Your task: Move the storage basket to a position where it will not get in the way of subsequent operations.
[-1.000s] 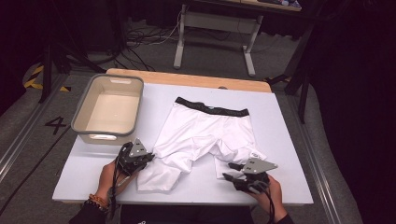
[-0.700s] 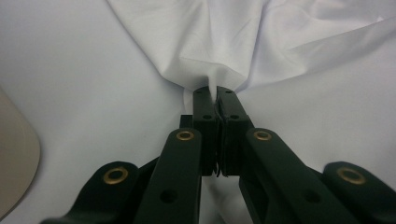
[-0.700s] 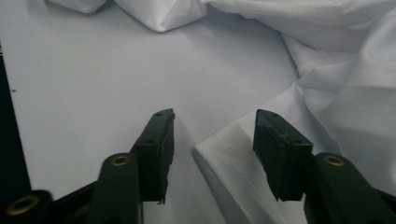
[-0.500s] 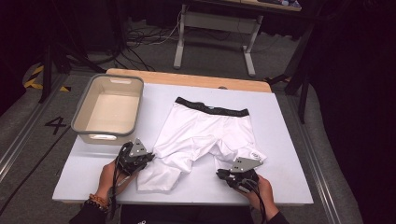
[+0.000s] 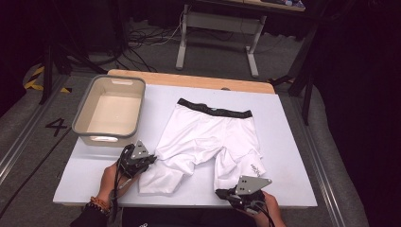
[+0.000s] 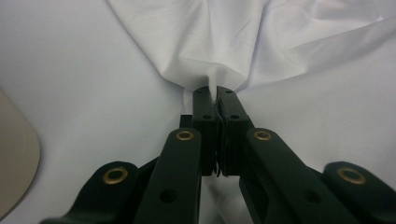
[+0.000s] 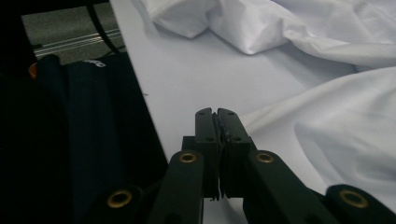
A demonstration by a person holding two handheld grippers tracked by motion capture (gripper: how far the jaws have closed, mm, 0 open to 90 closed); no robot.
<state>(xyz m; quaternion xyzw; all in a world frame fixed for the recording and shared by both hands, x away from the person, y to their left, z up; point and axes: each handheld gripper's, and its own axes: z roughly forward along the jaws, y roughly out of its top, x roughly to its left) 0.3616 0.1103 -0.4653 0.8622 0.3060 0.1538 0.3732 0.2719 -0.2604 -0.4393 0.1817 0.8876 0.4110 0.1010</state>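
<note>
since the earlier frames, right gripper (image 5: 226, 193) drawn back off the right leg hem toward the near table edge, jaws having just been closing, now pressed together with nothing between them; bare table visible ahead of the tips in the right gripper view, cloth just beside to the right. right leg left a little rumpled near its hem.

white shorts (image 5: 208, 139) spread flat across the middle of the white table (image 5: 293, 142), black waistband (image 5: 215, 110) at the far end, both legs pointing near. left leg creased and bunched at its outer edge, pinched there by the left gripper (image 6: 216, 95), jaws clamped on a small peak of fabric, as seen in the left gripper view.

judging by the layout: garment laid out and roughly flattened, no fold made yet. probably left to do: a fresh grip for the right side, smoothing of the legs, then folding, perhaps ending in the beige bin (image 5: 82, 125) at the far left, which stands open with nothing in it.
</note>
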